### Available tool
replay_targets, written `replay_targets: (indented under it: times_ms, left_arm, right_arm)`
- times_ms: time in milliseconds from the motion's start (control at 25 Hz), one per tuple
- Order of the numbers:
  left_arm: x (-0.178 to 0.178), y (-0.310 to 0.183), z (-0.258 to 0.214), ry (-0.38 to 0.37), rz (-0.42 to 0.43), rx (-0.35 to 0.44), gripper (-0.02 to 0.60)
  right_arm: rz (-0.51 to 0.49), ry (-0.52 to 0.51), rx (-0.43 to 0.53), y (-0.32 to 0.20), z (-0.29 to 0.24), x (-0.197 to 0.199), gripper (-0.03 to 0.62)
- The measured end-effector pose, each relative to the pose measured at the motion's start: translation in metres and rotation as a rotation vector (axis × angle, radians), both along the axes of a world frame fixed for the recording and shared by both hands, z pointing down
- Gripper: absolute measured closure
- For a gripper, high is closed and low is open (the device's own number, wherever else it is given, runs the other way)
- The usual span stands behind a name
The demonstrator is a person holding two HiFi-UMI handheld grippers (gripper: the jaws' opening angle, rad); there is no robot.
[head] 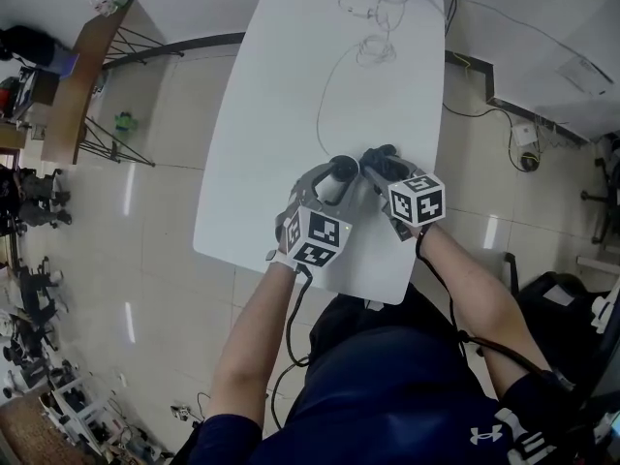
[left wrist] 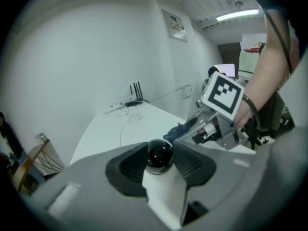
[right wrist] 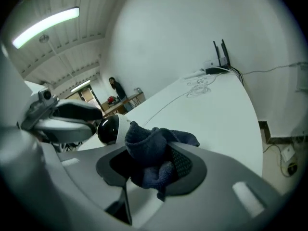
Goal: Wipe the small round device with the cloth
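Two narrow grips: left tool [left wrist: 160, 166] pinches the small round device [left wrist: 160, 153], right tool [right wrist: 153, 165] pinches the cloth [right wrist: 150, 148] just beside it.

Left claw [left wrist: 161, 163] grips the small round device [left wrist: 160, 155] (glossy black dome, white body); dark cloth [left wrist: 178, 129] just beyond.

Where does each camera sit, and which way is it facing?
Head view: on the person's head, facing steeply down at the white table; both forearms, the left gripper and right gripper show.
Left gripper view: on the left gripper, looking along its jaws, shut on the small round device; the right hand shows beyond.
Right gripper view: on the right gripper, looking along its jaws, shut on the cloth; the left gripper's tip shows left.
Shared: both gripper views see the device and the table.
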State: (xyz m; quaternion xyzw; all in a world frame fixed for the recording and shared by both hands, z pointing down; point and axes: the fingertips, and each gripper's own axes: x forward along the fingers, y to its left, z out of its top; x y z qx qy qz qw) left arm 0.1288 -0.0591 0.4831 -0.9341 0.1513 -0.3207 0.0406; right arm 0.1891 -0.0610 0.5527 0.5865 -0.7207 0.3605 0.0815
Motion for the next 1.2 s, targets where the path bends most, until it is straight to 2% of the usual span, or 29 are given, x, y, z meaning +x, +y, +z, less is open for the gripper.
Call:
replay_targets:
  times_ms: [80, 240, 280, 360, 480, 560, 640, 720, 800, 880, 1040, 1200]
  left_arm:
    - [0.001, 0.0, 0.003, -0.013, 0.0, 0.001, 0.419]
    - [0.0, -0.001, 0.007, -0.037, -0.005, 0.004, 0.419]
    - [0.001, -0.001, 0.007, -0.041, -0.005, 0.005, 0.419]
    - [0.002, -0.003, 0.006, -0.037, -0.01, 0.008, 0.419]
    - [0.002, -0.005, 0.004, -0.015, -0.029, 0.004, 0.419]
    - [0.001, -0.004, 0.005, -0.007, -0.038, -0.003, 0.419]
    - [-0.002, -0.003, 0.007, 0.0, -0.05, -0.013, 0.419]
    - [-0.005, -0.002, 0.008, 0.011, -0.065, -0.029, 0.419]
    - [-0.009, -0.002, 0.004, 0.025, -0.077, -0.041, 0.417]
    - [-0.015, -0.005, 0.001, 0.039, -0.099, -0.053, 0.419]
    - [-0.022, -0.015, 0.002, 0.082, -0.165, -0.101, 0.419]
    - [-0.018, -0.012, 0.005, 0.094, -0.193, -0.109, 0.419]
  right_arm:
    - [-0.075, 0.136, -0.012, 0.004, 0.009, -0.003, 0.431]
    - [-0.304, 0.549, -0.019, 0.011, 0.01, -0.016, 0.433]
    - [-0.334, 0.595, -0.014, 0.013, 0.01, -0.019, 0.433]
    - [-0.308, 0.558, 0.0, 0.013, 0.008, -0.017, 0.433]
    - [-0.14, 0.385, 0.056, 0.009, -0.012, 0.004, 0.433]
    - [-0.074, 0.326, 0.142, 0.0, -0.045, 0.012, 0.433]
    - [-0.101, 0.301, 0.241, -0.012, -0.083, 0.001, 0.433]
    - [-0.206, 0.315, 0.313, -0.023, -0.109, -0.028, 0.433]
    - [-0.323, 0.359, 0.334, -0.031, -0.119, -0.061, 0.433]
    - [-0.401, 0.384, 0.316, -0.037, -0.118, -0.084, 0.433]
    - [-0.414, 0.383, 0.307, -0.047, -0.104, -0.083, 0.433]
    - [-0.345, 0.323, 0.268, -0.044, -0.091, -0.056, 0.433]
